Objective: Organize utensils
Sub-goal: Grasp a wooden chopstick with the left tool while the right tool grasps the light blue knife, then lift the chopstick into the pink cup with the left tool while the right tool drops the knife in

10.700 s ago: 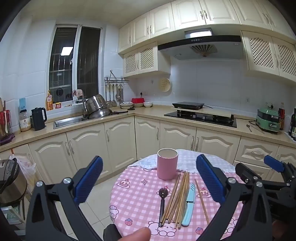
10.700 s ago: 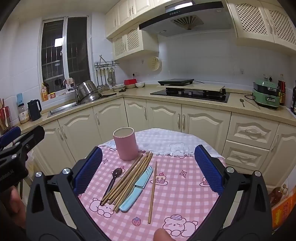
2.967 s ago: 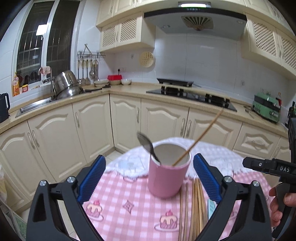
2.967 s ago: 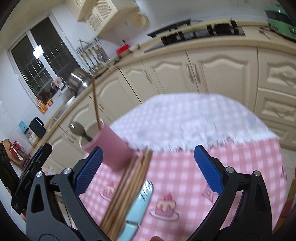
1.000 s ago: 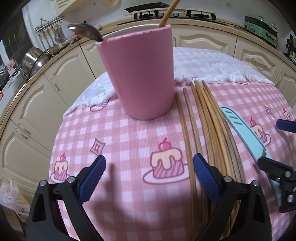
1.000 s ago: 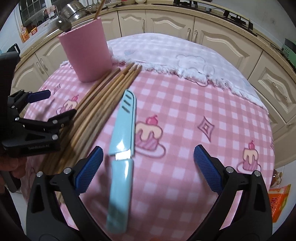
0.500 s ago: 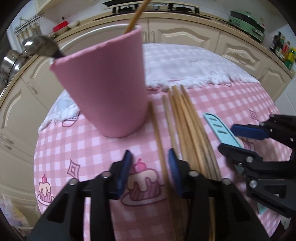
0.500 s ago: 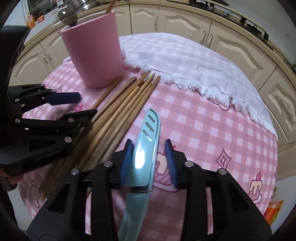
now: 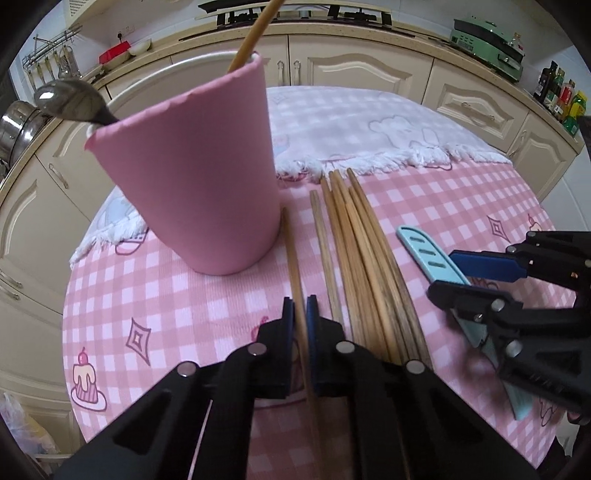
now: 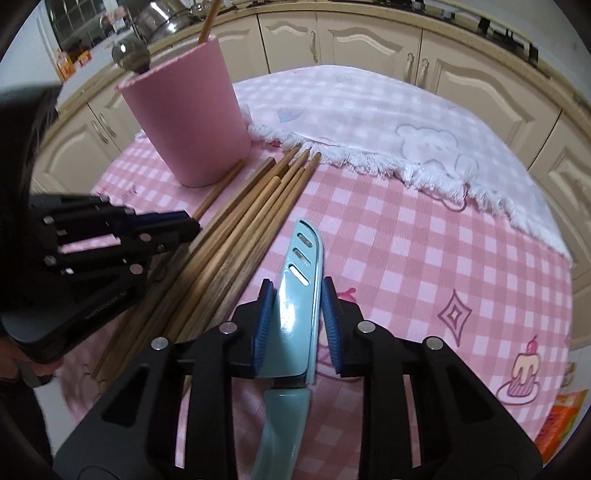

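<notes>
My left gripper has its blue pads pressed together on a single wooden chopstick, the leftmost one, which lies on the pink checked tablecloth with its far end just beside the base of the pink cup. That cup stands right ahead of me and crowds the left side; a spoon and another chopstick lean out of it. To the right, the remaining chopsticks lie in a tight bundle, close against the one I hold.

My right gripper is clamped on the pale blue sheathed knife (pads on either side of the sheath, just ahead of the handle). The bundle sits between both grippers, and the white fringed cloth lies beyond.
</notes>
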Demonstrator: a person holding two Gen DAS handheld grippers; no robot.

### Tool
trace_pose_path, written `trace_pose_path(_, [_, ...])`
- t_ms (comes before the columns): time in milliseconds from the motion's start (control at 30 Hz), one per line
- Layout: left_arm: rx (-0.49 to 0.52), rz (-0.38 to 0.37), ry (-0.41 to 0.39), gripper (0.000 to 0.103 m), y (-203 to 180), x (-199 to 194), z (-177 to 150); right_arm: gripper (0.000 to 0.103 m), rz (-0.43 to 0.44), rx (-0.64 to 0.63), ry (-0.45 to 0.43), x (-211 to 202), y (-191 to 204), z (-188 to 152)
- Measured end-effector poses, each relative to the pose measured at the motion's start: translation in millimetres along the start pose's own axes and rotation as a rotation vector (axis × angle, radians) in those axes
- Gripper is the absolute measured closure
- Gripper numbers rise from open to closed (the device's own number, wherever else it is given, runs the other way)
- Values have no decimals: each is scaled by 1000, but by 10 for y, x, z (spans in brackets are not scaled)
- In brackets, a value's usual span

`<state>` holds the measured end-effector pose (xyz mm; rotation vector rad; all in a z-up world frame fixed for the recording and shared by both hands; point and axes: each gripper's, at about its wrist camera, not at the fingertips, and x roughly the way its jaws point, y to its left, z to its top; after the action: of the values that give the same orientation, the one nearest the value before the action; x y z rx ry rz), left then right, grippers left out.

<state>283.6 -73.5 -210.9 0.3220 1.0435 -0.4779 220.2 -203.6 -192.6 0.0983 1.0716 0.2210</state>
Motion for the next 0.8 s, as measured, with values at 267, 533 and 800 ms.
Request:
trace_pose_path(267, [16, 24, 19, 83, 2, 28, 55, 74, -29, 36, 22, -24, -47, 31])
trace_pose_path(533, [29, -1, 11, 98, -22, 50, 70, 77, -101, -69, 17, 55, 146, 9])
trace_pose_path(800, [-41, -31, -75, 98, 38, -173, -148, 79, 69, -15, -109, -262, -17, -162])
